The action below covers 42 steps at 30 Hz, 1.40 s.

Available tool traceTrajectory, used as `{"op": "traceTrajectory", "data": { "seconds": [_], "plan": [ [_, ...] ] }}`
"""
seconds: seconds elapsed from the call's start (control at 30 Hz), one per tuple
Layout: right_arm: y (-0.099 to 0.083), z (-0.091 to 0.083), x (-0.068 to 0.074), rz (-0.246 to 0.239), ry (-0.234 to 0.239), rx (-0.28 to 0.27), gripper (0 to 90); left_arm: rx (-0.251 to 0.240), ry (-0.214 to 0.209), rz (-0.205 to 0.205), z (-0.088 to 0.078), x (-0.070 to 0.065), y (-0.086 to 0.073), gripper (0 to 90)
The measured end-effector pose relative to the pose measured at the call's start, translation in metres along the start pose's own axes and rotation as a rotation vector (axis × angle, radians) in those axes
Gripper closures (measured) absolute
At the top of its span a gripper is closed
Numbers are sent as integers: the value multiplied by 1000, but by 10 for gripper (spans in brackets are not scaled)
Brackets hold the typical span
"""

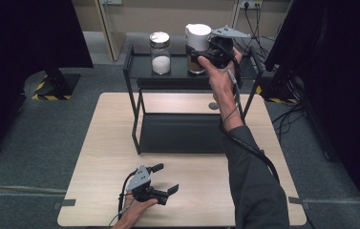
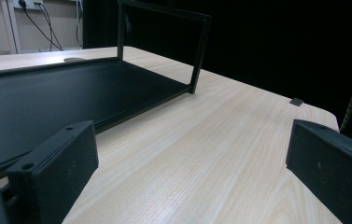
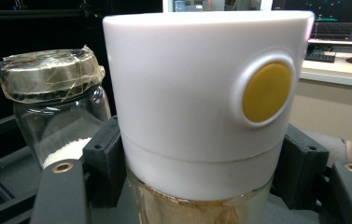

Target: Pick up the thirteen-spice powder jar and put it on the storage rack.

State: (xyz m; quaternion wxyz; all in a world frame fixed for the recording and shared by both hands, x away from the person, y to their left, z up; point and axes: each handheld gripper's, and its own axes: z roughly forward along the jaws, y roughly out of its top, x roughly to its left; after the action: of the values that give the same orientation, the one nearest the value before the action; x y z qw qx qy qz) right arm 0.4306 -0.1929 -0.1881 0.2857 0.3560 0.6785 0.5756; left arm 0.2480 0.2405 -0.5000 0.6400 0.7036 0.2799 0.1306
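Right tool (image 1: 205, 56) clamped around white-lidded jar (image 1: 197, 44), standing upright on far shelf (image 1: 182, 71), just right of sugar jar (image 1: 160, 52). Straight up looks like the way off. Left tool (image 1: 164, 179) wide open, idle over near tabletop (image 1: 106, 143).

Both grippers were black, each topped by a grey three-cornered plate. The left gripper (image 1: 164, 179) had flat rectangular pads with small screw holes and trailed a thin cable. The right gripper (image 1: 202, 54) trailed a thick black cable along a dark grey sleeve (image 1: 252, 183).
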Motion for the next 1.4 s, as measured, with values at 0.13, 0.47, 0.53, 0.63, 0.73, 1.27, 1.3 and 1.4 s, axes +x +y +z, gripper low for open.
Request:
{"op": "traceTrajectory", "data": {
  "seconds": [0.13,0.47,0.53,0.63,0.73,1.27,1.3,1.4],
  "plan": [
    [-2,0,0,0,1,-7,309,1,1,1,0,0,0,16],
    [-3,-2,0,16,-2,-14,156,2,0,3,0,0,0,16],
    [-2,-4,3,10,-14,-12,106,4,0,0,1,0,0,16],
    [0,-7,4,26,-14,-7,59,3,0,3,1,-1,0,16],
    [-1,-10,5,22,-12,-6,50,3,2,2,1,-1,0,16],
    [-17,-39,4,-7,36,-54,31,0,2,1,1,-1,-1,16],
    [-18,-41,4,-8,38,-55,28,0,2,1,1,-1,-1,16],
    [-24,-48,2,6,62,-70,22,0,3,1,1,-1,-1,16]
  ]
}}
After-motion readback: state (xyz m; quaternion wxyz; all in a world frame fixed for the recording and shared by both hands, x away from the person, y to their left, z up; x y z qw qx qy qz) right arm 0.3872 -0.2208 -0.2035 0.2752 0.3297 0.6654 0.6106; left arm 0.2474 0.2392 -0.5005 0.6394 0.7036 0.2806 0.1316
